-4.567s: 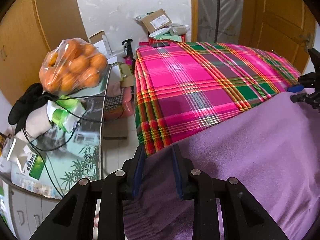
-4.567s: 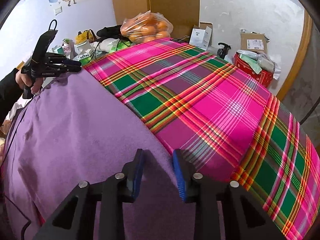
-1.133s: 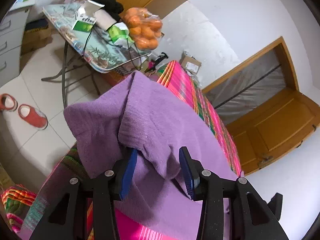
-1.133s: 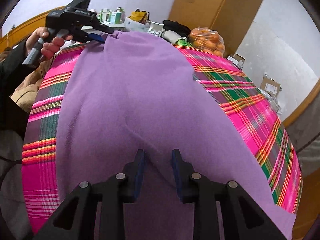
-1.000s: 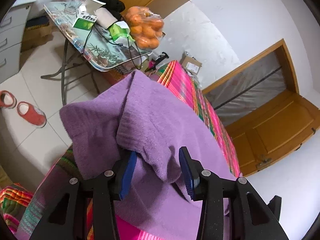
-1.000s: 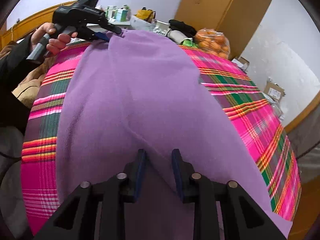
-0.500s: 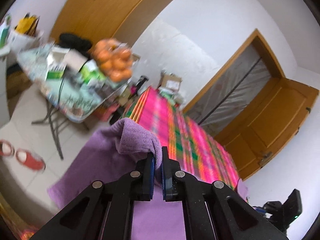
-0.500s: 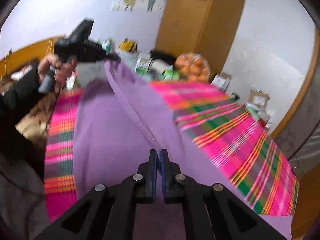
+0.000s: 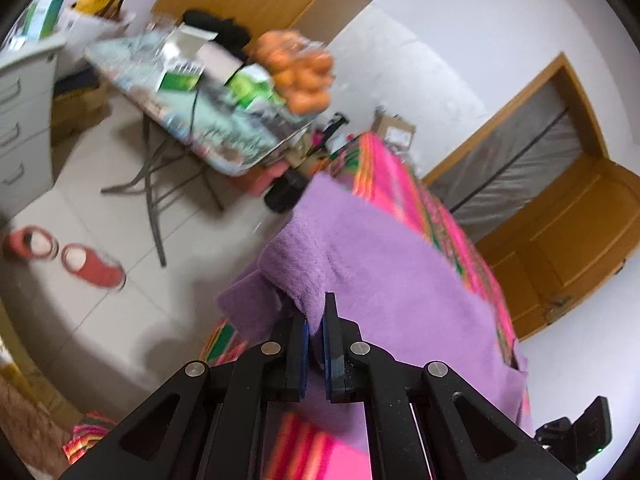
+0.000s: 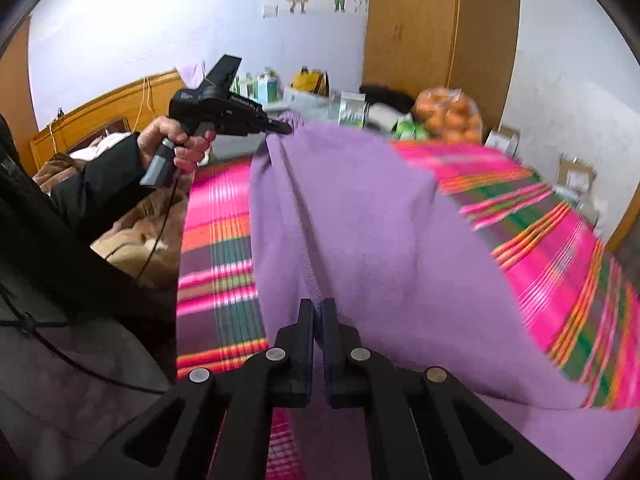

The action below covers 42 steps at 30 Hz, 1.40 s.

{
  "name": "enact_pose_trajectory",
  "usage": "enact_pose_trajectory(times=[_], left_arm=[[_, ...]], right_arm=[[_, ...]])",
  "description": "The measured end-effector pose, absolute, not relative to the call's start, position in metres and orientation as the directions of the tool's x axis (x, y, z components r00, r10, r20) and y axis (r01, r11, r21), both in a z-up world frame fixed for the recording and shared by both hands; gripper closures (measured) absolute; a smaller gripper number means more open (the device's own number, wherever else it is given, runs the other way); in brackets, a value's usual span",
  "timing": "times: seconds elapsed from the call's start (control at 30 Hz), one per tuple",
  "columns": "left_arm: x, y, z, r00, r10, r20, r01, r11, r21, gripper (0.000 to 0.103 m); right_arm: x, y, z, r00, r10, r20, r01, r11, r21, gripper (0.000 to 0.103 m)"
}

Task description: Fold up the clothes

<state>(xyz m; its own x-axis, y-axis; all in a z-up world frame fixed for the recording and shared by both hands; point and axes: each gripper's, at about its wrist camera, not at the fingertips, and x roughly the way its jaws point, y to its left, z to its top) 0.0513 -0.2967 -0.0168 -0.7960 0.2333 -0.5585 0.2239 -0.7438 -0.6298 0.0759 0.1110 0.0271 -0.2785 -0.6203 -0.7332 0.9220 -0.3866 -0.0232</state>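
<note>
A purple fleece garment lies across a bed with a pink plaid cover. My left gripper is shut on a bunched edge of the garment and holds it lifted off the bed. In the right wrist view the same purple garment stretches in a raised ridge between both grippers. My right gripper is shut on the near end of that ridge. The left gripper shows there at the far end, held by a hand in a dark sleeve.
A folding table with boxes and a bag of oranges stands left of the bed. Red slippers lie on the tiled floor. A wooden door is at right. A wardrobe and brown bedding are nearby.
Both grippers closed on the purple garment within the last second and lifted it, pulling a ridge of cloth up off the bed between them. Both views have swung upward and sideways.
</note>
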Motion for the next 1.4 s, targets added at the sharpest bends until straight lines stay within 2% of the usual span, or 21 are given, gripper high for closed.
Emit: enact_pose_trajectory(times=[0.2,0.33,0.4,0.57,0.63,0.77,0.9,1.0,1.1,1.23,1.3,1.4], left_arm=[[0.060,-0.293,0.004,-0.833,0.210,-0.513,0.176,-0.777,-0.604,0.098],[0.051,-0.294,-0.014,-0.792,0.211,-0.573,0.217,-0.780,-0.587,0.098],[0.053,-0.296,-0.020,-0.796,0.213,-0.566,0.218,-0.772,-0.597,0.097],[0.067,-0.303,-0.015,-0.787,0.203,-0.583,0.236,-0.774,-0.588,0.094],[0.078,-0.304,-0.009,-0.797,0.166,-0.581,0.253,-0.782,-0.570,0.094],[0.102,-0.303,0.005,-0.826,0.058,-0.560,0.306,-0.789,-0.532,0.097],[0.098,-0.275,0.015,-0.840,0.103,-0.532,0.237,-0.814,-0.531,0.097],[0.082,-0.236,0.011,-0.812,0.209,-0.545,0.128,-0.847,-0.515,0.097],[0.071,-0.200,-0.001,-0.763,0.282,-0.582,0.046,-0.874,-0.483,0.097],[0.078,-0.184,-0.012,-0.744,0.288,-0.603,0.007,-0.899,-0.438,0.094],[0.081,-0.188,-0.008,-0.739,0.292,-0.607,0.013,-0.895,-0.446,0.093],[0.080,-0.192,0.004,-0.759,0.252,-0.600,0.030,-0.908,-0.419,0.093]], right_arm=[[0.082,0.111,0.029,-0.275,-0.625,-0.730,0.921,-0.389,-0.014,0.099],[0.081,0.110,0.020,-0.254,-0.620,-0.743,0.922,-0.386,0.007,0.099],[0.078,0.106,0.007,-0.240,-0.596,-0.766,0.921,-0.390,0.016,0.099],[0.080,0.108,0.014,-0.233,-0.595,-0.769,0.926,-0.378,0.013,0.094],[0.082,0.110,0.020,-0.229,-0.612,-0.757,0.930,-0.368,0.016,0.093],[0.079,0.114,0.041,-0.211,-0.712,-0.670,0.927,-0.364,0.094,0.093],[0.063,0.097,0.034,-0.274,-0.682,-0.678,0.889,-0.448,0.092,0.093],[0.053,0.076,0.011,-0.249,-0.618,-0.746,0.874,-0.476,0.102,0.093],[0.061,0.068,0.008,-0.219,-0.616,-0.757,0.894,-0.438,0.097,0.092],[0.065,0.069,0.014,-0.178,-0.615,-0.768,0.914,-0.392,0.102,0.092],[0.055,0.074,0.024,-0.212,-0.622,-0.754,0.901,-0.422,0.096,0.092],[0.019,0.084,0.048,-0.312,-0.633,-0.708,0.841,-0.531,0.103,0.085]])
